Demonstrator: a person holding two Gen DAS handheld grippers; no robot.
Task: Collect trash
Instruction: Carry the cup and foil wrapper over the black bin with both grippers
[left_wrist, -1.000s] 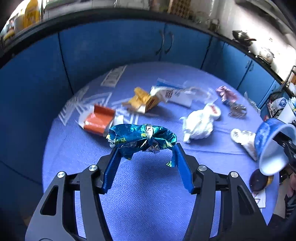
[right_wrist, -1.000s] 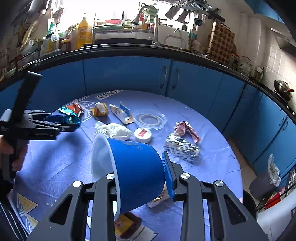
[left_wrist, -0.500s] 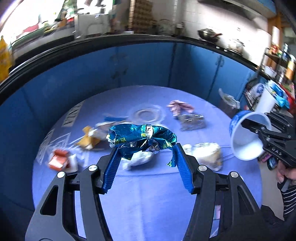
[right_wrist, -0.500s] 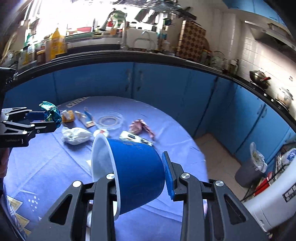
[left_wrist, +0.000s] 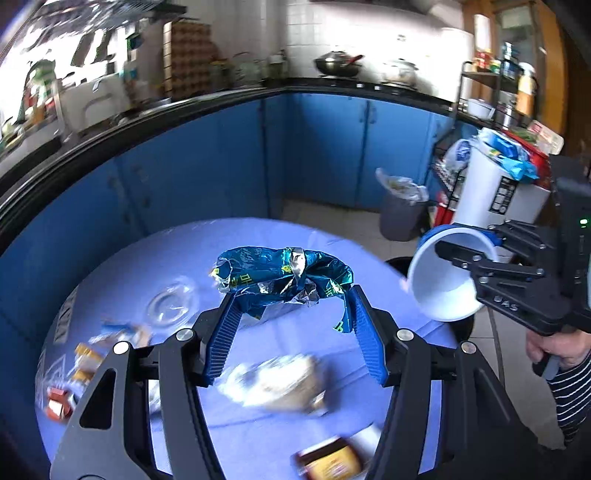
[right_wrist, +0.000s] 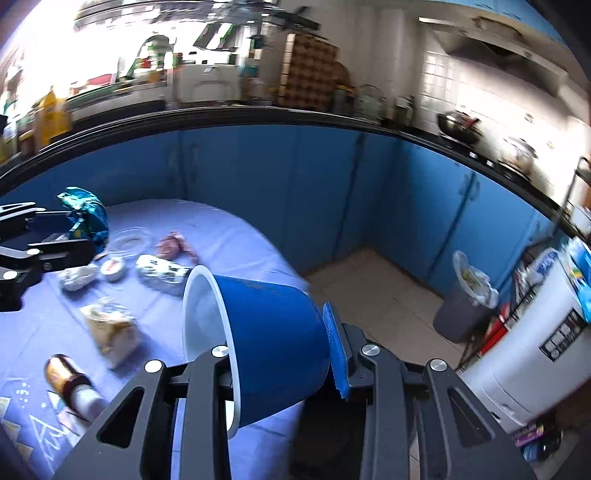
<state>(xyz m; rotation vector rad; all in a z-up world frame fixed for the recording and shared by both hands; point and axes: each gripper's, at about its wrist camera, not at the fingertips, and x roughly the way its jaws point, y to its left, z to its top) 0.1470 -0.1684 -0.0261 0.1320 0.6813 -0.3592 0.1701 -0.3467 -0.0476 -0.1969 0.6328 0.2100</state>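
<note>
My left gripper (left_wrist: 291, 295) is shut on a crumpled blue-green foil wrapper (left_wrist: 284, 275), held above the round table's blue cloth (left_wrist: 258, 424). In the right wrist view the same wrapper (right_wrist: 85, 216) shows at the far left. My right gripper (right_wrist: 275, 328) is shut on a blue paper cup (right_wrist: 280, 350) with a white inside, tipped on its side with its mouth to the left. Its left finger is hidden by the cup. From the left wrist view the cup (left_wrist: 447, 275) hangs past the table's right edge, over the floor.
A grey bin with a plastic liner (right_wrist: 466, 308) stands on the tiled floor by the blue cabinets, beside a white container (right_wrist: 535, 354). On the table lie a clear plastic lid (right_wrist: 127, 238), a pink wrapper (right_wrist: 173, 245), a silver packet (right_wrist: 162, 275), a crumpled bag (right_wrist: 110, 328) and a brown bottle (right_wrist: 70, 380).
Both hands have swung right, away from the table's middle, each keeping its load. The floor, grey bin and white container have come into both views. The table's trash has slid left.
</note>
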